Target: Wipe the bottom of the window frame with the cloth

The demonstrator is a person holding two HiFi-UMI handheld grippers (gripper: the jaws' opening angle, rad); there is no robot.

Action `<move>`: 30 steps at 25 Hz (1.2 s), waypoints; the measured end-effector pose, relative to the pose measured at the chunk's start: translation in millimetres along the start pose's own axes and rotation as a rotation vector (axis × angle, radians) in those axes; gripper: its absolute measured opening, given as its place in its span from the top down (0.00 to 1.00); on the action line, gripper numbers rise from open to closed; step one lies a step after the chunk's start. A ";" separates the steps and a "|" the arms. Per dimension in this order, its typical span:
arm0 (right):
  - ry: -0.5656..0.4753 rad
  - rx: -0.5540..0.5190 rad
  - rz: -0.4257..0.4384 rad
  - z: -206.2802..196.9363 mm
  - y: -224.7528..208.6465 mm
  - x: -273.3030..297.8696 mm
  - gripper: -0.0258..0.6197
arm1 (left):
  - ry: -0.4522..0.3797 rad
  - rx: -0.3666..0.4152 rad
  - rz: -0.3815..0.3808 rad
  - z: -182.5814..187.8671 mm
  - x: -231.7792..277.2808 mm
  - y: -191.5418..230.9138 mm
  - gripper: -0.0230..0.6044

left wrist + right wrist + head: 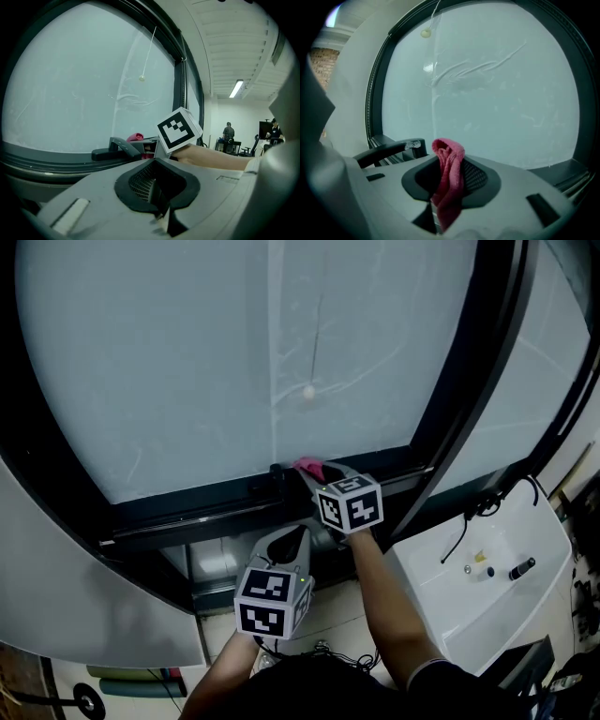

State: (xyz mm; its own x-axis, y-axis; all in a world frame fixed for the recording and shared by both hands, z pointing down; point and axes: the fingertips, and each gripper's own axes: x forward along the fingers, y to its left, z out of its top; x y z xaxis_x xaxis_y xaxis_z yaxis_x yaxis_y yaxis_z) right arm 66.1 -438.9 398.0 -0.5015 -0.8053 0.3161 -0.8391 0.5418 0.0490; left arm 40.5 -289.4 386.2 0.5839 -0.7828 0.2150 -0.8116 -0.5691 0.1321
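Note:
A pink cloth (307, 466) rests against the black bottom rail of the window frame (206, 501), just right of a black window handle (277, 473). My right gripper (317, 472) is shut on the cloth, which bunches up between the jaws in the right gripper view, cloth (449, 171), right gripper (448, 190). In the head view my left gripper (294, 536) hangs lower, below the rail and apart from it. Its jaws stand together with nothing between them in the left gripper view (158, 197). That view also shows the cloth (136, 137) behind the handle (117, 147).
A blind cord with a white bead (308, 391) hangs in front of the glass. A white table (511, 601) with cables and small items stands at the lower right. A black upright frame bar (473, 381) slants along the right side. People (228, 135) stand far back in the room.

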 end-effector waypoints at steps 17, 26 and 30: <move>0.043 -0.002 -0.318 -31.4 -186.8 -50.1 0.79 | 0.051 0.046 -0.042 -5.6 32.3 -30.3 0.95; 0.028 0.051 -0.475 -44.3 -271.2 -81.5 0.79 | 0.080 0.057 -0.001 -8.8 49.9 -37.5 0.95; -0.010 0.040 -0.444 -37.9 -270.6 -83.7 0.79 | 0.069 0.043 0.042 -9.8 51.1 -35.0 0.95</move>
State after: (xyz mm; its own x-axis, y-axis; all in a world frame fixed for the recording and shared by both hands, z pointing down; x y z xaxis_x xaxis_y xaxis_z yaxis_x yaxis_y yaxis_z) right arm 343.2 -508.9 394.2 -0.0924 -0.9602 0.2638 -0.9810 0.1332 0.1410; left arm 98.5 -307.1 402.0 0.5451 -0.7881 0.2859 -0.8332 -0.5471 0.0803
